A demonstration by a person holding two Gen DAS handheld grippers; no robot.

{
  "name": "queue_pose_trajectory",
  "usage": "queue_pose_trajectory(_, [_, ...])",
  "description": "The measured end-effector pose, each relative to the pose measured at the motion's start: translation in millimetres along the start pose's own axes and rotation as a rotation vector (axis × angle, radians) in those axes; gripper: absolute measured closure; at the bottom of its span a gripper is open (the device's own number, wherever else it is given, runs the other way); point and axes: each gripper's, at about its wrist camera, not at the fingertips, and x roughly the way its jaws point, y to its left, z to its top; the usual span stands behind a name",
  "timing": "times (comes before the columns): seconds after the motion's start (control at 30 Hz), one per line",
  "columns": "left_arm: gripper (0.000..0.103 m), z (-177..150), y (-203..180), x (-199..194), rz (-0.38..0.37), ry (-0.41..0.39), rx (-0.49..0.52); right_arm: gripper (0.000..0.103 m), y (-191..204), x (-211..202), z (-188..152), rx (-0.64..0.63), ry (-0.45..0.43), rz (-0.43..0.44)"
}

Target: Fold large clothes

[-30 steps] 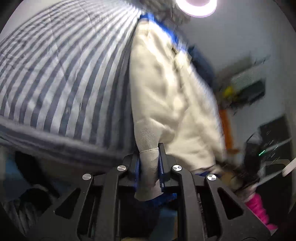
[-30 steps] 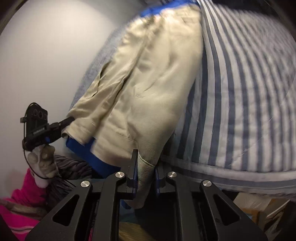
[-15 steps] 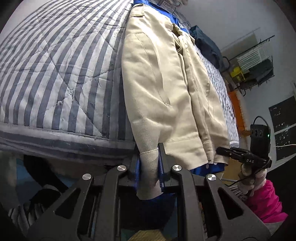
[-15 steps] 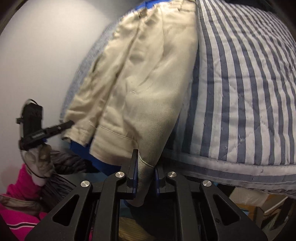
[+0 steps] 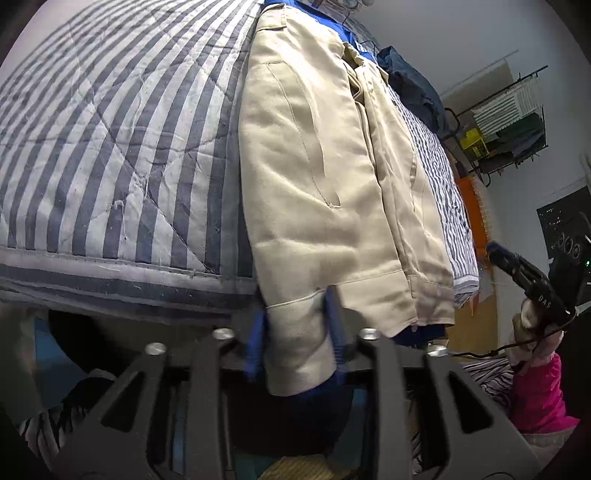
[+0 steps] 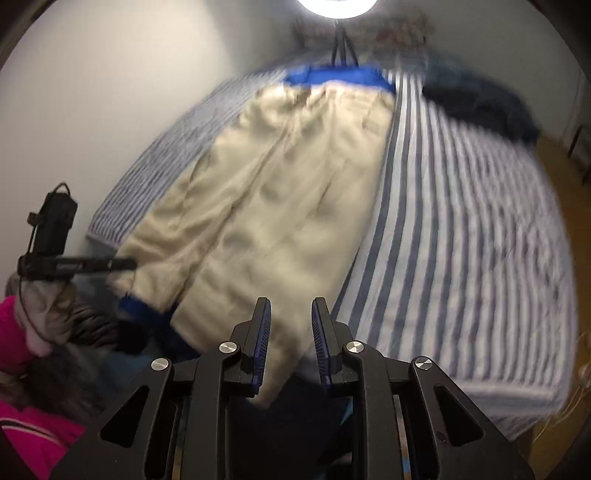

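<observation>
Lying lengthwise on the bed, the beige jacket (image 5: 325,177) rests on a blue-and-white striped quilt (image 5: 110,140), its hem hanging over the near edge. A blue lining shows at the collar at the far end and under the hem. The left gripper (image 5: 295,343) has its blue-padded jaws parted, a beige corner of the hem lying between them; whether the pads touch the cloth I cannot tell. The right gripper (image 6: 290,339) is released, jaws apart, with the hem corner below and beyond the gap; this view is motion-blurred. A dark navy garment (image 6: 480,107) lies at the far right of the quilt. A round ceiling lamp (image 6: 338,5) is lit. Seen from the left wrist, a wire rack (image 5: 506,122) stands far right.
</observation>
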Motion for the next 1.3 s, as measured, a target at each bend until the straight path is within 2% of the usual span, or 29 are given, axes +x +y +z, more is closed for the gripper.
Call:
queue_pose_trajectory(0.1, [0.058, 4, 9, 1, -0.044, 0.015, -0.062, 0.082, 14, 22, 18, -0.05, -0.03, 0.048])
queue_pose_trajectory(0.2, [0.058, 11, 21, -1, -0.079, 0.004, -0.138, 0.082, 29, 65, 34, -0.065, -0.033, 0.093])
queue_pose_trajectory(0.3, [0.058, 23, 27, -2, -0.096, -0.024, -0.167, 0.082, 37, 108, 38, -0.036, 0.044, 0.136])
queue_pose_trajectory(0.37, [0.058, 28, 25, 5, -0.086, -0.011, -0.157, 0.082, 45, 130, 33, -0.075, 0.092, 0.118])
queue_pose_trajectory(0.4, [0.058, 30, 23, 11, -0.075, 0.008, -0.137, 0.082, 52, 141, 28, -0.12, 0.1, 0.081])
queue_pose_trajectory(0.47, [0.058, 27, 17, 19, -0.066, 0.044, -0.101, 0.082, 55, 136, 28, -0.136, 0.096, 0.072])
queue_pose_trajectory(0.5, [0.058, 24, 14, 22, -0.063, 0.058, -0.08, 0.082, 52, 130, 31, -0.108, 0.123, 0.102])
queue_pose_trajectory(0.57, [0.058, 17, 9, 21, -0.046, 0.057, -0.038, 0.082, 44, 108, 31, -0.081, 0.106, 0.148])
queue_pose_trajectory(0.6, [0.058, 15, 8, 20, -0.045, 0.06, -0.024, 0.077, 38, 89, 28, -0.088, 0.077, 0.126])
queue_pose_trajectory(0.63, [0.059, 13, 8, 20, -0.047, 0.066, -0.019, 0.064, 31, 77, 25, -0.086, 0.062, 0.092])
queue_pose_trajectory(0.7, [0.061, 10, 9, 19, -0.05, 0.081, -0.011, 0.049, 11, 56, 17, -0.049, 0.04, 0.046])
queue_pose_trajectory(0.83, [0.068, 5, 13, 17, -0.057, 0.104, -0.019, 0.048, -43, 46, -8, 0.11, 0.087, 0.041])
queue_pose_trajectory(0.87, [0.069, 5, 13, 17, -0.057, 0.106, -0.022, 0.048, -55, 49, -15, 0.162, 0.102, 0.07])
queue_pose_trajectory(0.9, [0.072, 6, 13, 18, -0.053, 0.108, -0.026, 0.048, -68, 54, -24, 0.227, 0.121, 0.138])
queue_pose_trajectory(1.0, [0.075, 7, 8, 18, -0.038, 0.109, -0.022, 0.048, -72, 71, -33, 0.298, 0.165, 0.279])
queue_pose_trajectory(1.07, [0.076, 6, 6, 17, -0.03, 0.104, -0.018, 0.049, -65, 69, -39, 0.277, 0.179, 0.318])
queue_pose_trajectory(1.17, [0.08, 8, 2, 13, -0.031, 0.097, -0.025, 0.059, -51, 74, -40, 0.249, 0.215, 0.371])
queue_pose_trajectory(1.23, [0.083, 11, 0, 9, -0.035, 0.088, -0.027, 0.076, -43, 77, -41, 0.237, 0.246, 0.367])
queue_pose_trajectory(1.3, [0.085, 14, -4, 2, -0.051, 0.074, -0.032, 0.085, -44, 78, -39, 0.25, 0.254, 0.369])
